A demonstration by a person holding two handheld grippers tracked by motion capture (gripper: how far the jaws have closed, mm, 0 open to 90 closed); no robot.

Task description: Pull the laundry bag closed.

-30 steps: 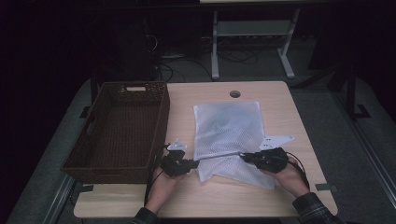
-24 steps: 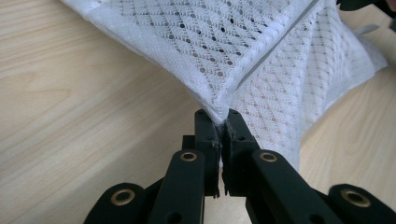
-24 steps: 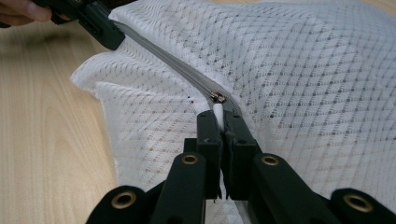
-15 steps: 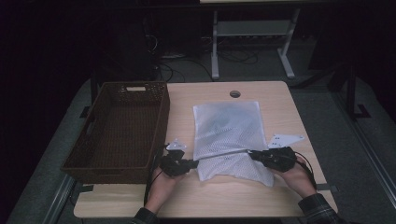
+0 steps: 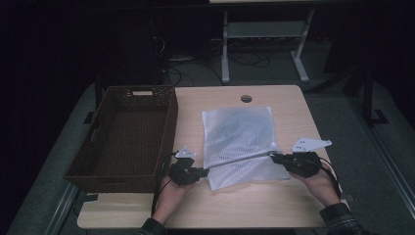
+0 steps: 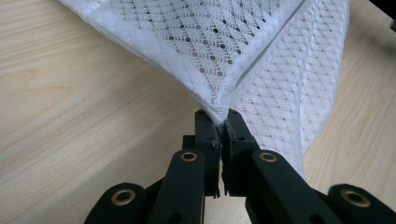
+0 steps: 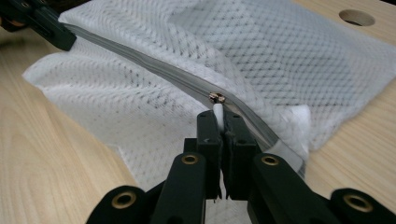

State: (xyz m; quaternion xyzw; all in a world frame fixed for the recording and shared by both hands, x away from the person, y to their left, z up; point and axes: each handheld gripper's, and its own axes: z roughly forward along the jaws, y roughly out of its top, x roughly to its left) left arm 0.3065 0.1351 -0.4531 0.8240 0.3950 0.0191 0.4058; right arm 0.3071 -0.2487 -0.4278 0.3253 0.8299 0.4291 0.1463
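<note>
Lying flat on the wooden table (image 5: 274, 205), the white mesh bag (image 5: 238, 132) stretches away from both grippers, with its near end lifted between them. The left gripper (image 5: 199, 172) has its jaws closed on the bag's corner (image 6: 219, 105); in the left gripper view the mesh fans upward and to the right from that pinch, one layer spreading ahead of the jaws and another hanging down beside the right jaw. The right gripper (image 5: 275, 157) has its jaws closed on the white pull tab (image 7: 218, 113) of the zipper; the small metal slider (image 7: 216, 97) sits just ahead of the jaw tips. The grey zipper (image 7: 154, 70) runs from there up and to the left, ahead of the jaws, to the other gripper, which shows at the top left of the right gripper view. Behind the slider, a short stretch of the zipper passes to the right of the jaws. In the high view the zipper shows as a taut line between the two grippers. A brown wicker basket (image 5: 128, 134) stands on the table beyond the left gripper, just beside the bag. A round hole (image 7: 357, 17) in the tabletop lies beyond the bag's far edge.
</note>
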